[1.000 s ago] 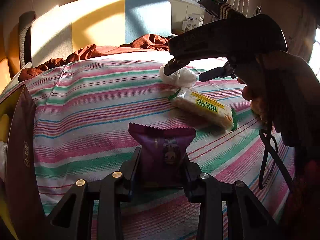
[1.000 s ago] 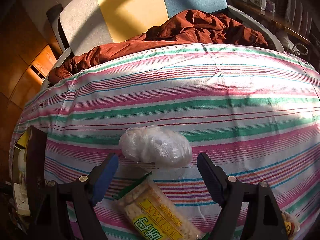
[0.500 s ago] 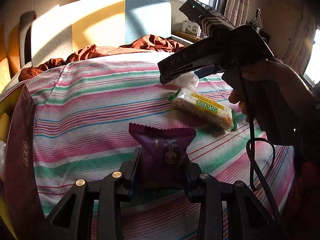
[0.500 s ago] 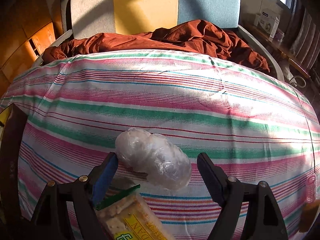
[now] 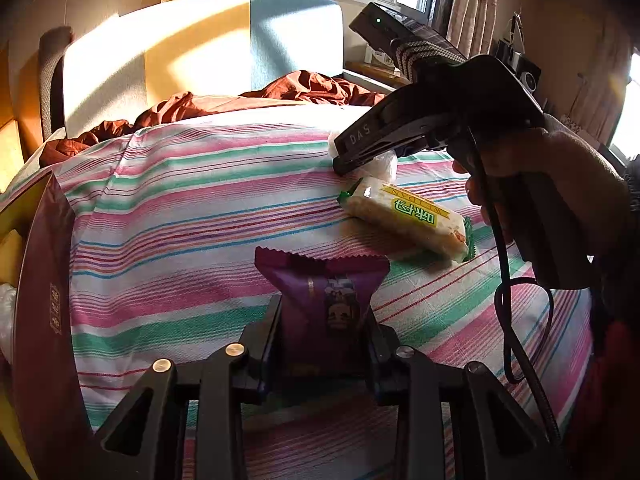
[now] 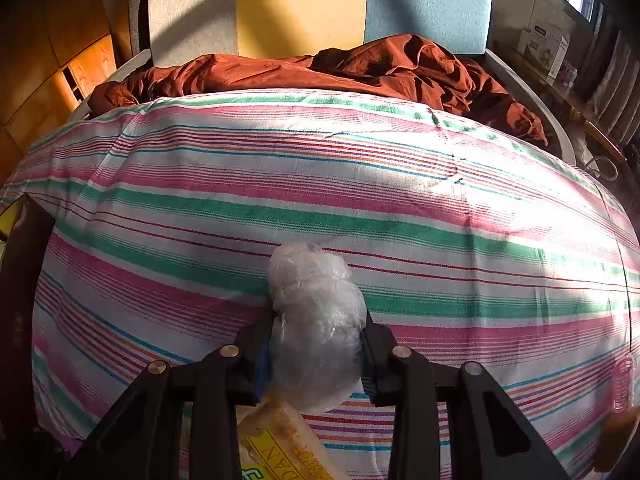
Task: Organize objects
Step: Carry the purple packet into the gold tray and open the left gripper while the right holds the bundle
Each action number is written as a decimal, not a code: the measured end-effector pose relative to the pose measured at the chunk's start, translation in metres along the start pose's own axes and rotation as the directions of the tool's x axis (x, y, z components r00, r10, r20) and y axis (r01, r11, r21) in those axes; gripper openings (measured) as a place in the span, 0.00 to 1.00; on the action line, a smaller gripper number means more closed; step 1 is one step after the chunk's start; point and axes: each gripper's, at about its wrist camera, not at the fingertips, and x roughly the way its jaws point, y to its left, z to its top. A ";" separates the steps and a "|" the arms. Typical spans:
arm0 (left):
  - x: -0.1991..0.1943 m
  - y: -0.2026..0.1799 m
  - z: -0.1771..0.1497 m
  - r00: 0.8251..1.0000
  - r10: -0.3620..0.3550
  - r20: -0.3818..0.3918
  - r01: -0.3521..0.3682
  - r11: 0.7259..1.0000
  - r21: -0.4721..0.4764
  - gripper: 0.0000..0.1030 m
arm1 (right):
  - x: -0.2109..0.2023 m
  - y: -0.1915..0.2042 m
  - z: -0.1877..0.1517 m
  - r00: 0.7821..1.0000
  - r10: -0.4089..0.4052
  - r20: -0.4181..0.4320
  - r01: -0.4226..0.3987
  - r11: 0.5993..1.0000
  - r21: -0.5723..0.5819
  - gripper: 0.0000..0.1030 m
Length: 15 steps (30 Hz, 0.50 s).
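Striped cotton bedsheet point(image 5: 200, 208): carries all packets. Purple foil snack packet point(image 5: 324, 300): nearest the left wrist camera, centre, between the left gripper point(image 5: 322, 344) jaws. Yellow-and-green wrapped cracker packet point(image 5: 404, 216): behind and right of the purple packet, apart from it. Clear plastic-wrapped white bundle point(image 6: 316, 320): just behind the cracker packet, between the right gripper point(image 6: 316, 356) jaws. Rumpled rust-brown blanket point(image 6: 360, 68): beyond the sheet, before the padded three-panel headboard point(image 6: 312, 4). Dark maroon cardboard box point(image 5: 44, 320): at the sheet's left edge.
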 end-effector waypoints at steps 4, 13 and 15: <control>-0.001 0.001 0.001 1.000 0.010 -0.009 -0.010 1.000 -0.003 0.33 | 0.000 -0.001 -0.001 1.000 0.011 0.003 -0.011 1.000 0.007 0.34; -0.020 0.001 0.006 0.998 0.065 -0.016 -0.065 0.998 -0.013 0.32 | 0.001 -0.002 -0.002 1.000 0.007 0.013 -0.007 1.000 -0.007 0.34; -0.032 0.002 0.010 0.997 0.076 0.007 -0.076 0.997 -0.009 0.32 | 0.001 -0.001 -0.002 1.000 0.001 0.018 -0.001 1.000 -0.013 0.34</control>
